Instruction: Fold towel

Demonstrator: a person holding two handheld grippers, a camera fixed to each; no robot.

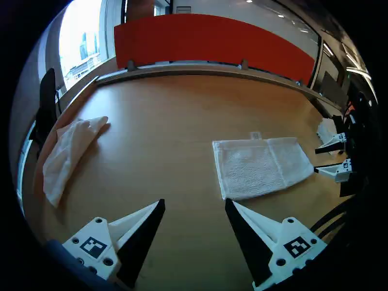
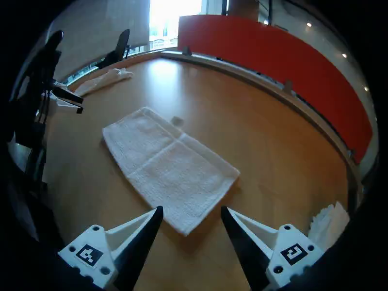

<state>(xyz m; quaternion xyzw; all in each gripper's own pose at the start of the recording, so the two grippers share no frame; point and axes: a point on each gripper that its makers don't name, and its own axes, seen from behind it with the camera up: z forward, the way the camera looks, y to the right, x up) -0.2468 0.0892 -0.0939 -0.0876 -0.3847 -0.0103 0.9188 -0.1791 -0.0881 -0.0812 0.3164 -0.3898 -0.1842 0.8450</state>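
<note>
Towel (image 2: 167,167) lies flat on the table (image 2: 271,160), just ahead of my right gripper (image 2: 191,209).
Soft, limp and light, I reckon; I'd pinch a near corner, both layers. My left gripper (image 1: 194,203) and the right gripper both gape, holding nothing.

The wooden table (image 1: 160,121) lies bare between the folded white towel (image 1: 262,165) and the crumpled towel (image 1: 70,150) near the window end, which leaves a broad lane for a gripper. The left gripper (image 1: 194,201) hangs over bare wood with its jaws spread and nothing between them. The right gripper (image 2: 191,208) hangs the same way, just short of the folded towel's near corner. A red partition (image 1: 213,41) walls off the table's far edge. A small white cloth (image 2: 330,220) lies by the table's edge, well apart from the folded towel. An office chair (image 2: 119,46) stands beyond the crumpled towel.
</note>
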